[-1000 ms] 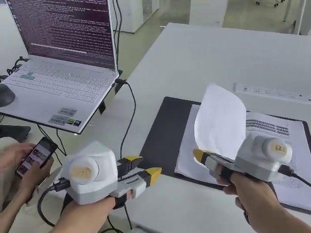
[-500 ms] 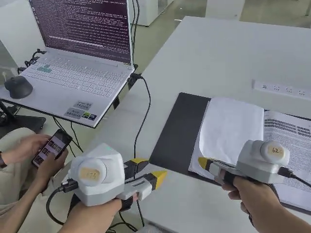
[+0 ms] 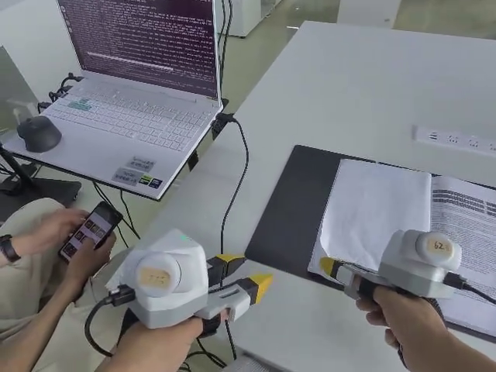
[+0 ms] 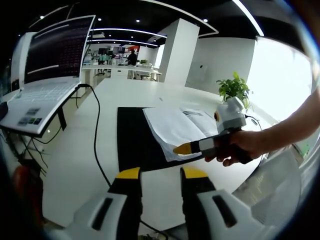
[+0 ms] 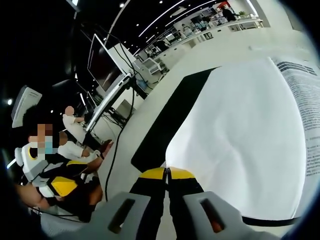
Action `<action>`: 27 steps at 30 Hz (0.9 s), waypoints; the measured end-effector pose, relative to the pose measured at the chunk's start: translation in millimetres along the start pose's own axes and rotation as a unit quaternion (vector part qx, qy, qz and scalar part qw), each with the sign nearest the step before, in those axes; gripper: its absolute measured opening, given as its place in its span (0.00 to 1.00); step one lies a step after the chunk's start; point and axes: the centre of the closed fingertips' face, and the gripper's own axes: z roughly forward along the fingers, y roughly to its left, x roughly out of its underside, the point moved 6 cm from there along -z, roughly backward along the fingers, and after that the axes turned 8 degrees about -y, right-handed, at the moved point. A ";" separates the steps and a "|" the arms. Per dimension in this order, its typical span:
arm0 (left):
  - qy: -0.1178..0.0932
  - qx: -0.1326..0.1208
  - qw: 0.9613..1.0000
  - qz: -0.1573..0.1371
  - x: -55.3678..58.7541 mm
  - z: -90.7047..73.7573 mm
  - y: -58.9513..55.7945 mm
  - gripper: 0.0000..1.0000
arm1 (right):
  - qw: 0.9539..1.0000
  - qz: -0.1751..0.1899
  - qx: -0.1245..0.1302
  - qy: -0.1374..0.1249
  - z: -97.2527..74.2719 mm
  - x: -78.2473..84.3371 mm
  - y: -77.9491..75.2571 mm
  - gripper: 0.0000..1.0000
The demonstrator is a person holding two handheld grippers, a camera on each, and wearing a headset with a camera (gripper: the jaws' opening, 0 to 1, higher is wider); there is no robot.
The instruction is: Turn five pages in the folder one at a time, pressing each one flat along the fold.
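Folder (image 3: 285, 208): black, lying open on the white table (image 3: 349, 85), close to the near edge and towards its right side.
Turned page (image 3: 378, 208): blank white side up, lying over the folder's left half, slightly bowed and not pressed flat.
Printed page (image 3: 465, 232): text side up, on the folder's right half, just beside the fold.
Right gripper (image 3: 330, 266): held in a hand at the near-left corner of the turned page; the fingers are pressed together with the yellow tips at the paper's edge. Whether paper sits between them cannot be told.
Left gripper (image 4: 161, 173): held in the other hand above the table's near edge, left of the folder and well apart from it; the fingers stand apart with nothing between them.
Laptop (image 3: 132, 116): open, screen lit with text, on a stand off the table's left edge.
Mouse (image 3: 39, 133): dark, just beside the laptop's far-left side.
Cable (image 3: 236, 178): black, running from the laptop's corner down past the table's left edge.
Power strip (image 3: 457, 141): white, on the table beyond the folder.
Phone (image 3: 91, 229): held in another person's hands, below the laptop.
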 end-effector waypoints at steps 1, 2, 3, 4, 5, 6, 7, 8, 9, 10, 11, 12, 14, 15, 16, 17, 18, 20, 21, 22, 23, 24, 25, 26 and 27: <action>0.000 -0.001 1.000 -0.002 0.9 0.3 0.6 0.29 | 1.000 0.001 -0.002 -0.001 -0.1 -0.1 0.7 0.01; 0.001 -0.001 1.000 -0.002 1.7 0.4 1.0 0.29 | 1.000 0.006 -0.008 -0.002 -1.3 -0.4 3.6 0.03; 0.003 -0.002 1.000 -0.002 3.1 0.9 1.9 0.29 | 1.000 0.007 -0.012 -0.001 -1.5 -0.4 4.8 0.04; 0.003 -0.002 1.000 -0.002 3.8 0.9 2.0 0.29 | 1.000 0.009 -0.017 0.002 -1.8 0.0 6.0 0.05; 0.004 -0.002 1.000 -0.002 4.6 1.0 1.9 0.29 | 1.000 0.007 -0.018 0.004 -2.2 0.4 6.5 0.05; 0.006 -0.002 1.000 -0.001 5.9 1.2 1.7 0.29 | 1.000 0.006 -0.021 0.004 -2.7 0.2 7.4 0.04; 0.008 -0.001 1.000 0.000 6.6 1.5 1.5 0.29 | 1.000 0.005 -0.024 0.003 -4.1 -0.3 9.0 0.03; 0.009 0.000 1.000 0.000 7.2 1.7 1.2 0.29 | 1.000 0.007 -0.026 0.002 -5.1 -0.5 10.2 0.04; 0.008 0.000 1.000 0.000 7.3 2.0 1.0 0.29 | 0.999 0.009 -0.030 0.000 -6.5 -1.1 11.7 0.04; 0.009 0.000 1.000 0.000 7.8 2.8 0.5 0.29 | 0.999 0.011 -0.033 -0.001 -7.4 -1.6 12.5 0.04; 0.010 0.001 1.000 0.000 8.3 3.5 0.1 0.29 | 0.999 0.013 -0.036 -0.002 -8.8 -2.1 13.5 0.04; 0.012 0.002 1.000 0.003 8.7 4.8 -0.5 0.29 | 0.999 0.014 -0.037 -0.001 -11.1 -2.5 14.4 0.05; 0.010 0.004 1.000 0.001 8.2 7.2 -1.6 0.29 | 0.999 0.013 -0.047 -0.004 -17.1 -4.4 17.7 0.05; 0.011 0.005 1.000 0.001 8.3 8.8 -2.4 0.29 | 0.999 0.011 -0.050 -0.004 -19.9 -5.3 18.3 0.05; 0.012 0.007 1.000 0.002 8.4 11.1 -3.8 0.29 | 0.999 0.008 -0.052 -0.005 -24.3 -7.4 17.8 0.05; 0.012 0.009 1.000 0.004 8.4 12.6 -4.7 0.29 | 0.999 0.007 -0.052 -0.006 -25.9 -8.1 17.4 0.05; 0.013 0.011 1.000 0.005 8.5 14.4 -5.7 0.28 | 0.999 0.007 -0.052 -0.008 -30.5 -10.6 15.7 0.05; 0.015 0.015 1.000 0.007 8.4 19.2 -8.4 0.28 | 0.998 0.008 -0.053 -0.016 -40.1 -17.2 14.0 0.05; 0.016 0.018 1.000 0.009 8.5 21.3 -9.7 0.28 | 0.998 0.008 -0.053 -0.017 -43.2 -19.2 12.5 0.05; 0.020 0.024 0.999 0.015 9.3 25.4 -11.6 0.28 | 0.998 0.007 -0.050 -0.023 -48.7 -22.9 9.7 0.05; 0.023 0.027 0.999 0.018 9.5 28.3 -12.8 0.28 | 0.998 0.005 -0.049 -0.028 -52.3 -25.6 7.5 0.05; 0.024 0.030 0.999 0.020 9.6 31.4 -14.0 0.28 | 0.998 0.006 -0.044 -0.032 -57.2 -28.8 3.3 0.05; 0.027 0.036 0.999 0.024 9.7 36.5 -15.7 0.28 | 0.998 0.008 -0.041 -0.036 -60.5 -31.3 0.5 0.05; 0.029 0.039 0.998 0.027 10.0 40.2 -16.8 0.27 | 0.998 0.007 -0.038 -0.043 -65.1 -35.0 -3.6 0.05; 0.032 0.044 0.998 0.033 10.0 45.7 -18.7 0.27 | 0.998 0.007 -0.033 -0.046 -68.1 -36.9 -7.0 0.05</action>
